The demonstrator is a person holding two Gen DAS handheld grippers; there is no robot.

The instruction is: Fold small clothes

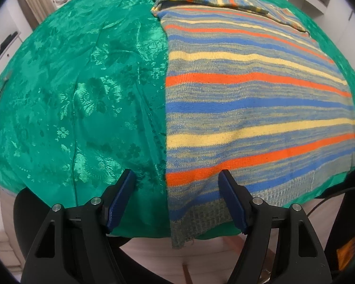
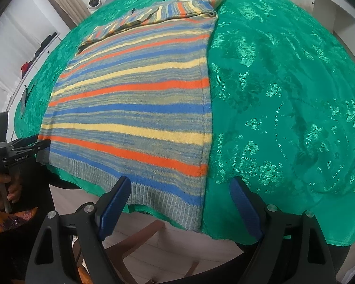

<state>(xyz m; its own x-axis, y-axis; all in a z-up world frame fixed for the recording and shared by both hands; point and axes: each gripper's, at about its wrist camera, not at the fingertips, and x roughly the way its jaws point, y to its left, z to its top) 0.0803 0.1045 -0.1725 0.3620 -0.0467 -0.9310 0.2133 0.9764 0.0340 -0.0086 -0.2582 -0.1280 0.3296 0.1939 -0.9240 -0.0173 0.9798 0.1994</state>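
We find the striped sweater lying flat on the green tablecloth, hem hanging slightly over the near table edge, with both sleeves already folded across the top by the collar. Our left gripper and right gripper hover at the two hem corners, each with fingers spread apart and holding nothing. We judge the sleeve folds done, with the body folds left.

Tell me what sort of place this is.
Likely a room in a home: a table under a green cloth, a striped sweater laid flat on it, curtains behind.
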